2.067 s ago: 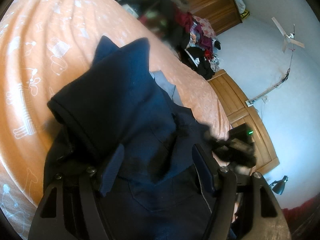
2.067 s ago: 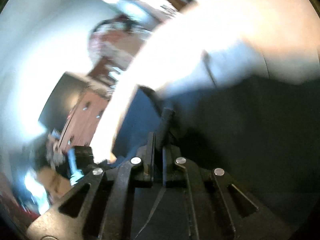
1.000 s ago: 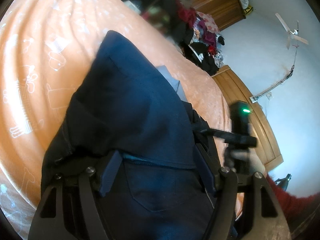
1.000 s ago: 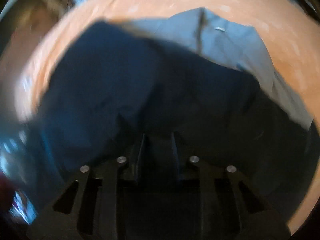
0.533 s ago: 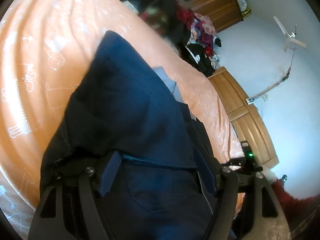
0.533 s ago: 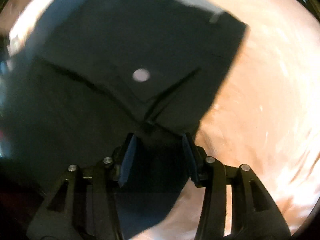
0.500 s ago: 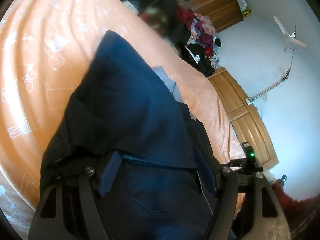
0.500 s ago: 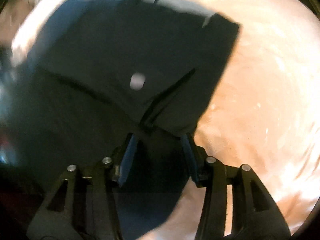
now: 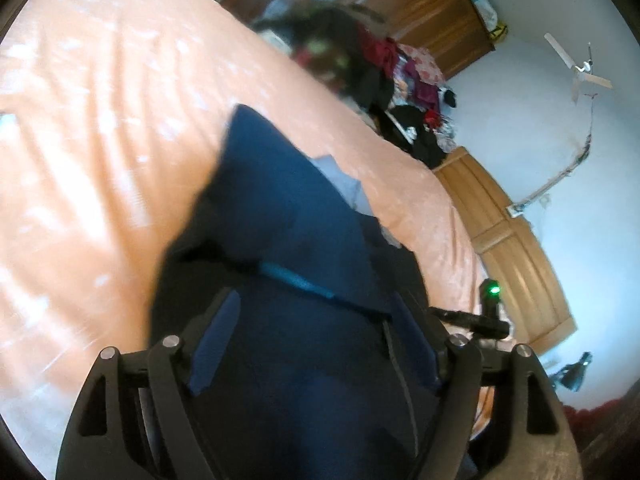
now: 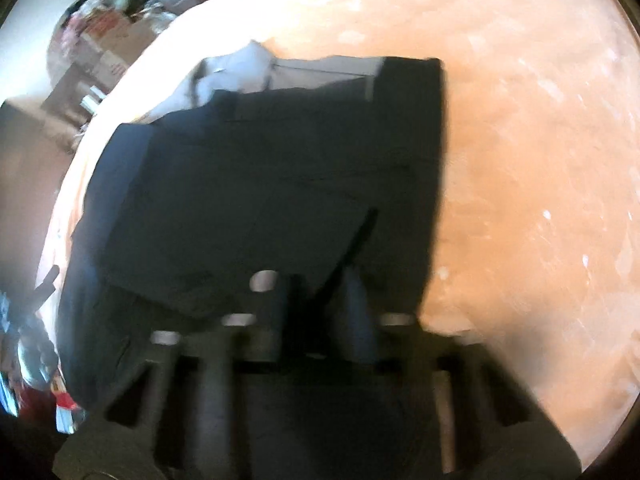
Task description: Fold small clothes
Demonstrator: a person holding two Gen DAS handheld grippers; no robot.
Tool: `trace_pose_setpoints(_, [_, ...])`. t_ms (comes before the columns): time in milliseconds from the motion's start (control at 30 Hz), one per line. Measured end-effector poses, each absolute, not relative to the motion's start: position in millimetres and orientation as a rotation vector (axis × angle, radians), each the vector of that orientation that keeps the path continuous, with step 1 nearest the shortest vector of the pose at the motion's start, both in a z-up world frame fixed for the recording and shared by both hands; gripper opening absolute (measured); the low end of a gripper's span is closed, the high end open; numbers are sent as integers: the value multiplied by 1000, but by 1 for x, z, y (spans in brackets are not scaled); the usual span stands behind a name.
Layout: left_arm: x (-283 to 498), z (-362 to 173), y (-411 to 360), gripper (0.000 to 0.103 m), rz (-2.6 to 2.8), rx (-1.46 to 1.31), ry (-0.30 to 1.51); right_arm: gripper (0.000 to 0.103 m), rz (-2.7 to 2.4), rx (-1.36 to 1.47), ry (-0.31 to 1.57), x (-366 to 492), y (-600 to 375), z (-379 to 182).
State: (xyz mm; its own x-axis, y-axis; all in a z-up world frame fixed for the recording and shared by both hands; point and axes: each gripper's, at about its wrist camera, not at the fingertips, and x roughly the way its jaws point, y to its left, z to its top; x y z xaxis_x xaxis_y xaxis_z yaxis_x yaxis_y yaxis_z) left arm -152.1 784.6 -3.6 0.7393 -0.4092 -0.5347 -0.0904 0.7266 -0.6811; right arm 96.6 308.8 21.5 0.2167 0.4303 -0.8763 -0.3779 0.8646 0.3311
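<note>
Lying on the orange bed sheet are the dark blue shorts, folded over w/ a grey bit poking out. My left gripper is spread wide over them. My right gripper is blurry, can't tell its 2 fingers.

Folded shorts lie on the bed, overlapping another garment behind them; a clothes pile sits at the bed's far edge.
</note>
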Motion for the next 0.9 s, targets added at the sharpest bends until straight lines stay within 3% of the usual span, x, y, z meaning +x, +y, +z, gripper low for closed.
trace_pose_setpoints(133, [-170, -10, 797, 79, -125, -721, 787, 13, 542, -48, 1225, 98, 322, 21])
trace_pose_setpoints(300, [-146, 1, 776, 79, -211, -635, 847, 33, 538, 22, 1153, 91, 320, 31])
trace_pose_setpoints(500, [-64, -22, 727, 72, -281, -375, 1035, 33, 549, 69, 1127, 78, 329, 28])
trace_pose_setpoints(567, [-48, -30, 738, 63, -227, -388, 1035, 33, 559, 74, 1120, 74, 331, 28])
trace_pose_setpoints(700, [-47, -24, 768, 62, -65, -372, 971, 34, 574, 50, 1122, 70, 340, 23])
trace_pose_setpoints(767, [-54, -30, 778, 32, 11, -355, 986, 34, 571, 45, 1128, 71, 343, 19])
trace_pose_setpoints(800, [-58, -31, 782, 25, 44, -351, 989, 34, 568, 41, 1126, 70, 344, 19])
trace_pose_setpoints(833, [-62, -30, 788, 12, 80, -352, 987, 34, 564, 31, 1121, 69, 346, 19])
trace_pose_setpoints(900, [-70, -34, 803, 8, 81, -427, 978, 34, 559, 9, 1102, 67, 349, 24])
